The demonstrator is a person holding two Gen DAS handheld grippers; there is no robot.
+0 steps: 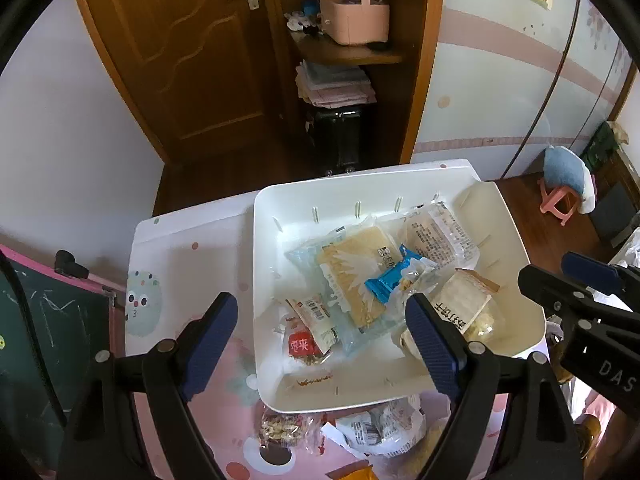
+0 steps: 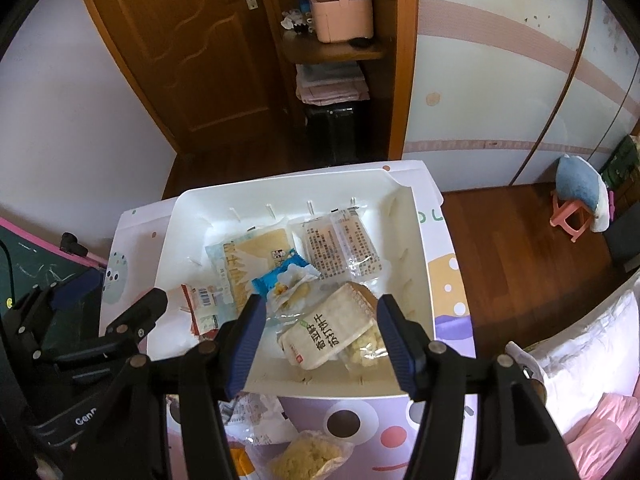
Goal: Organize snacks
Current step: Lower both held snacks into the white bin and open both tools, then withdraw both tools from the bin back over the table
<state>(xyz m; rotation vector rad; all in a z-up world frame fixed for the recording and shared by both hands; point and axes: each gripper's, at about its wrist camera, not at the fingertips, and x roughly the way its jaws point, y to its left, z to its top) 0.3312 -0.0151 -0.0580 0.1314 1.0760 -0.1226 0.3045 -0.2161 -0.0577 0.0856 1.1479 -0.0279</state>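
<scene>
Left gripper hangs wide open and empty over the near-left corner of the white bin. Only its view shows the nut packet and a crumpled wrapper on the table below the bin. The right view alone shows a yellow snack bag outside. Right gripper, jaws apart, brackets the cracker pack without pressing it. Also in the bin: blue packet, wafer pack, red-label packet, clear pack.

White cracker packet, 6 o'clock in tray: "香葱味苏打饼干". Red snack packet: "枣夹". Right claw body: "DAS". Left claw body: "Gen".
</scene>
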